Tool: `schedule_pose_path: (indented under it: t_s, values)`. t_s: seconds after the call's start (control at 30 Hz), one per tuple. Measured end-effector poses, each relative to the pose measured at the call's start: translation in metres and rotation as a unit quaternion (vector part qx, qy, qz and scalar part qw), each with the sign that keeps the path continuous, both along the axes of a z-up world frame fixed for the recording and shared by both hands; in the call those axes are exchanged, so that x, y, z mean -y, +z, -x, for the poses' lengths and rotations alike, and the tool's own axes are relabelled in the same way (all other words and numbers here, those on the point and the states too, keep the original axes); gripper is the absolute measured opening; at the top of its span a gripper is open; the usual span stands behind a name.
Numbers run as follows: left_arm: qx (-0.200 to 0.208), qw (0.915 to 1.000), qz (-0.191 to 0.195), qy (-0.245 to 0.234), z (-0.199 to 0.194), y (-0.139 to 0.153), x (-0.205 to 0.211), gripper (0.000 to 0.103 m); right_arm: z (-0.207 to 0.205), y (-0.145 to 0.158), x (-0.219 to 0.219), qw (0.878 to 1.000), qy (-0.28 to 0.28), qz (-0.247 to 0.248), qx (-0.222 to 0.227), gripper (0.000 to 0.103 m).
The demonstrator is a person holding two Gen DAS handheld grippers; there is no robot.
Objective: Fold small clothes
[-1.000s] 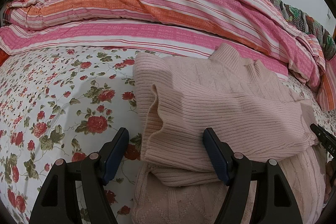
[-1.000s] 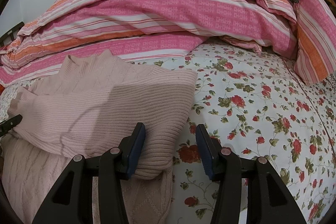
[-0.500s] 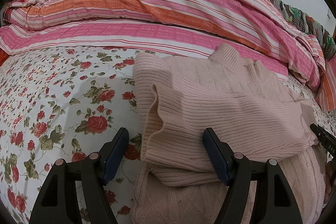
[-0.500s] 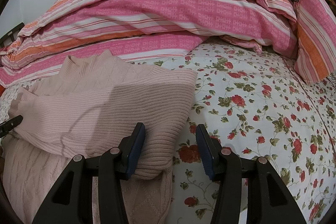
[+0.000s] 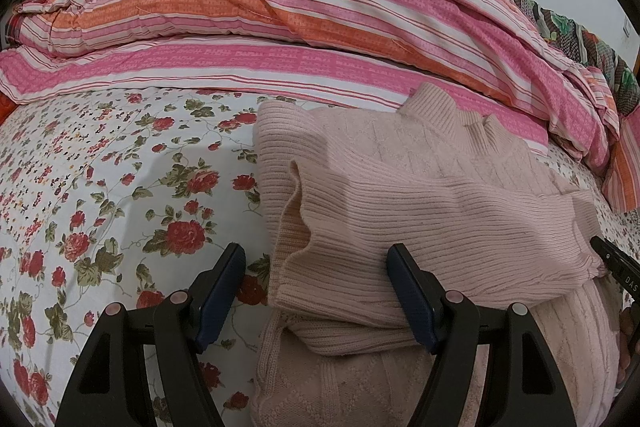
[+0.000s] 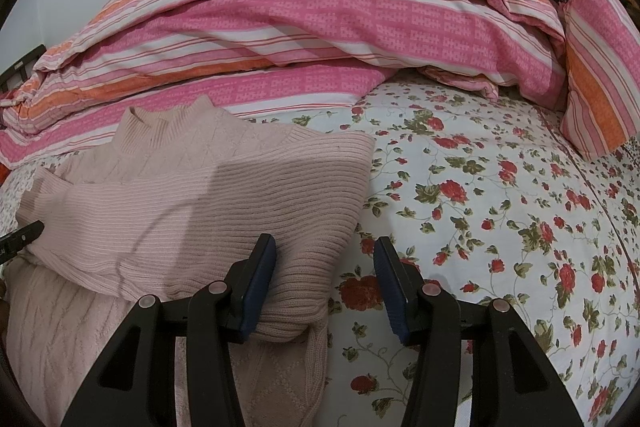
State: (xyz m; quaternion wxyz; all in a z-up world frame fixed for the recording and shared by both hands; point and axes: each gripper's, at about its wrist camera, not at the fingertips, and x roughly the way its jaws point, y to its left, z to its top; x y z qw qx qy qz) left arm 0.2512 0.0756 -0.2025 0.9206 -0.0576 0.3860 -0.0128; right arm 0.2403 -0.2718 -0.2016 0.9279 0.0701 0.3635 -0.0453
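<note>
- Left gripper gapes wide, gripping nothing; the pink sweater lies between and beyond its fingers.
- Right gripper likewise spread, astride the sweater's right fold edge.
- Judgement: pinch both hem corners evenly, fold toward the collar ahead, on the floral sheet.

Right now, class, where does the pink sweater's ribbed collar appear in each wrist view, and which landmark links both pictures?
Left wrist: the ribbed collar sits upper right of centre, against the striped quilt.
Right wrist: the collar sits upper left, below the same quilt.
Shared landmark: the striped quilt piled behind the pink sweater.
</note>
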Motion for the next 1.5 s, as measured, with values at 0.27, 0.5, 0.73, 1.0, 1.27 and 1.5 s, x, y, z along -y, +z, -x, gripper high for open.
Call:
schedule_pose_path:
  t_s: [0.27,0.5,0.73,1.0,1.27,1.5]
  values:
    - [0.001,1.0000,0.000,0.000,0.000,0.000,0.000,0.072,-0.001,0.000,0.001,1.000,0.000,-0.001,0.000,0.050]
    - [0.001,1.0000,0.000,0.000,0.000,-0.001,0.000,0.072,0.004,0.001,0.001,1.000,-0.007,-0.013,0.009,0.051]
    - [0.002,1.0000,0.000,0.000,0.000,-0.001,0.000,0.072,0.004,0.001,0.002,1.000,-0.008,-0.011,0.008,0.051]
    - [0.002,1.0000,0.000,0.000,0.000,-0.001,0.000,0.072,0.003,0.001,0.003,1.000,-0.008,-0.012,0.008,0.051]
    - [0.001,1.0000,-0.004,0.000,-0.001,-0.002,0.002,0.073,0.004,0.002,0.006,0.999,-0.004,-0.033,0.015,0.051]
    - [-0.002,1.0000,-0.008,-0.003,-0.008,-0.002,0.003,0.075,0.003,0.002,0.011,0.999,0.000,-0.052,0.011,0.051]
